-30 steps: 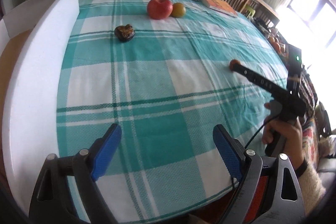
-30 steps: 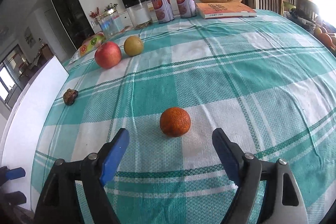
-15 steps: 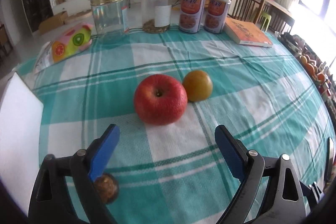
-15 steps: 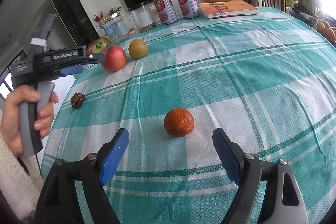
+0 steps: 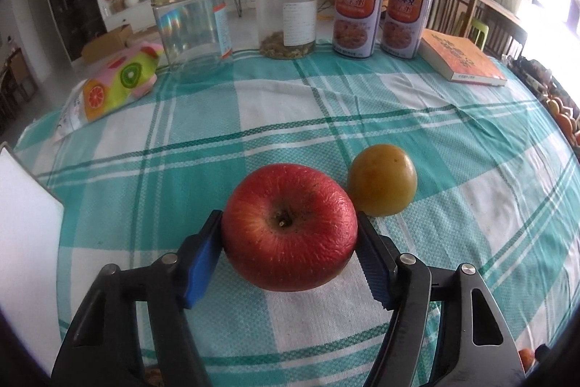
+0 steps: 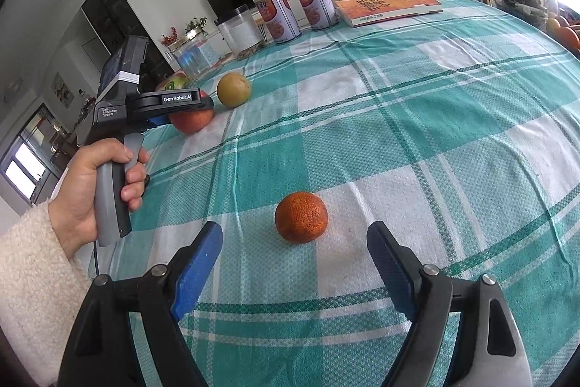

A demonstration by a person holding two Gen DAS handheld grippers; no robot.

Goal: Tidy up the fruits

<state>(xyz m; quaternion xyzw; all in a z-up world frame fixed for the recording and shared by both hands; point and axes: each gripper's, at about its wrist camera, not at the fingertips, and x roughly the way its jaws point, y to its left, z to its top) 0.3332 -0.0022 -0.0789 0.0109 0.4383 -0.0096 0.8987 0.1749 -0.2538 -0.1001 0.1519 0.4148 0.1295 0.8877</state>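
My left gripper (image 5: 290, 242) is shut on a big red apple (image 5: 290, 227) that rests on the checked tablecloth; both blue pads touch its sides. A yellow-brown round fruit (image 5: 382, 184) lies just right of the apple, touching or nearly touching it. In the right wrist view the left gripper (image 6: 181, 111) is seen at the apple (image 6: 192, 120), with the yellow-brown fruit (image 6: 233, 89) beside it. My right gripper (image 6: 293, 249) is open and empty, just short of a small orange (image 6: 301, 217).
Two clear jars (image 5: 192, 28), two printed cans (image 5: 359, 13), an orange book (image 5: 460, 60) and a fruit-print bag (image 5: 116, 86) stand along the table's far edge. A white foam board (image 5: 25, 216) lies at the left. A small dark object lies partly hidden behind the hand in the right wrist view.
My left gripper moved forward across the table to the red apple and shut on it. My right gripper stayed open near the orange, edging slightly closer.
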